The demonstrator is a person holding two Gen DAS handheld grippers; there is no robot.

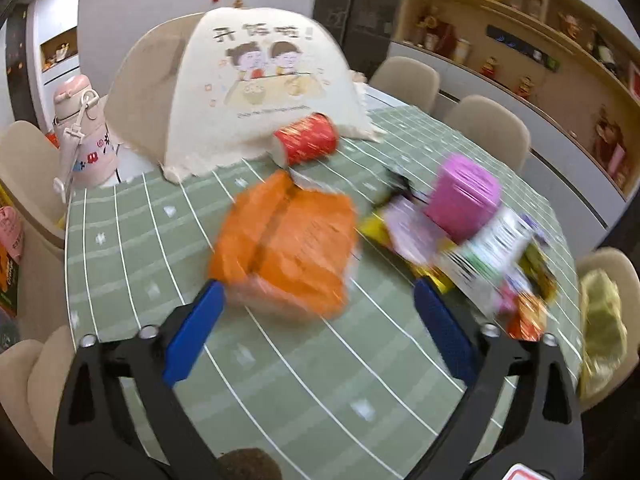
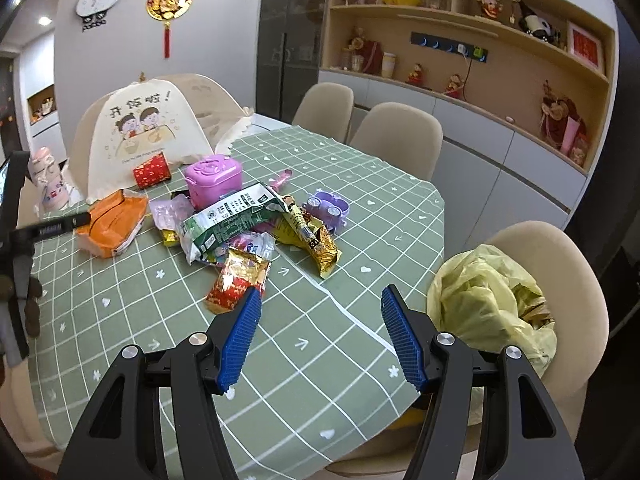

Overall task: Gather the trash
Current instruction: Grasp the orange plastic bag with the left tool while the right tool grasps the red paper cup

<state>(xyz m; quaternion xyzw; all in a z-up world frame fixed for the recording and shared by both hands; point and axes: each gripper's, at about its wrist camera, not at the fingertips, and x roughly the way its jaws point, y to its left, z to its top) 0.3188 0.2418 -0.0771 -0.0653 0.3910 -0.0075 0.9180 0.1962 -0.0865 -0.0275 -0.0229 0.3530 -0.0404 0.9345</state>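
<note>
An orange snack bag (image 1: 286, 240) lies on the green checked tablecloth (image 1: 280, 368), just ahead of my open, empty left gripper (image 1: 316, 292); the view is motion-blurred. It also shows in the right wrist view (image 2: 110, 224). A pile of wrappers (image 2: 248, 232) sits mid-table: a green-white bag (image 2: 230, 216), a gold bag (image 2: 320, 248) and a red-gold wrapper (image 2: 236, 282). My right gripper (image 2: 318, 304) is open and empty, just short of the red-gold wrapper. A yellow trash bag (image 2: 486, 300) rests on a chair at the right.
A red cup (image 2: 152, 171) lies on its side by a cream food-cover tent (image 2: 134, 132). A pink toy box (image 2: 214, 178) and a purple toy (image 2: 326, 208) stand near the pile. A pink bottle (image 1: 82, 132) is at the far left. Beige chairs (image 2: 396, 140) ring the table.
</note>
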